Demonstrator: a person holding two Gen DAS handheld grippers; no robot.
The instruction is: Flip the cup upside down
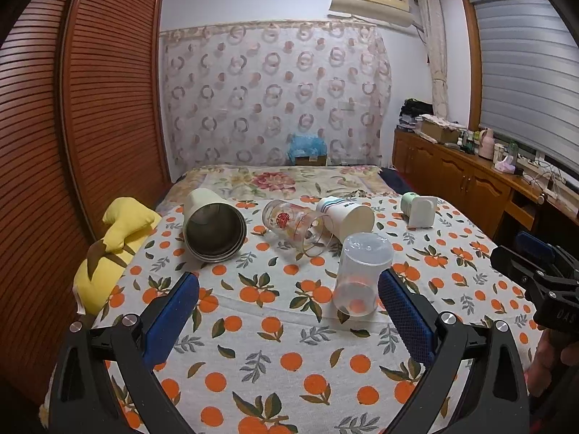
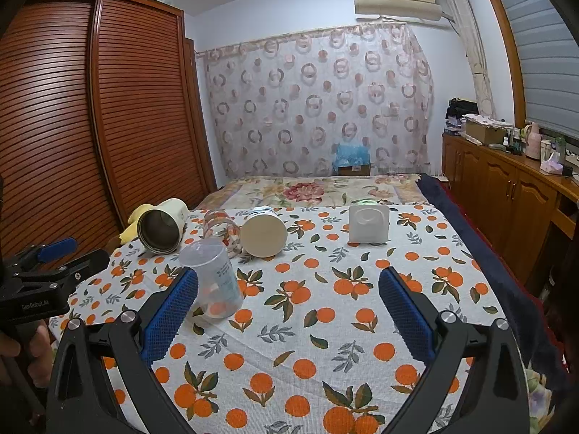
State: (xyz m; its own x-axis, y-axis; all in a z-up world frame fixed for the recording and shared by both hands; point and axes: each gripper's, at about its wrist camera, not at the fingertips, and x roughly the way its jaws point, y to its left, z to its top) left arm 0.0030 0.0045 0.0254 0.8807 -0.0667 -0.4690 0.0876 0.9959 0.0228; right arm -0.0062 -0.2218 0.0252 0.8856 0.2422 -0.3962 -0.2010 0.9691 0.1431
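Note:
A clear plastic cup (image 1: 360, 276) stands upside down on the orange-print cloth, just left of my left gripper's right finger; it also shows in the right wrist view (image 2: 215, 282) beside my right gripper's left finger. My left gripper (image 1: 289, 302) is open and empty, low over the cloth. My right gripper (image 2: 287, 302) is open and empty too. Behind lie a cream steel-lined cup (image 1: 213, 229), a clear glass with red print (image 1: 293, 226) and a white striped cup (image 1: 347, 217), all on their sides.
A green and white cup (image 1: 418, 209) lies at the back right. A yellow plush toy (image 1: 112, 249) sits at the bed's left edge by the brown slatted wardrobe (image 1: 72, 126). A wooden cabinet (image 2: 506, 195) runs along the right.

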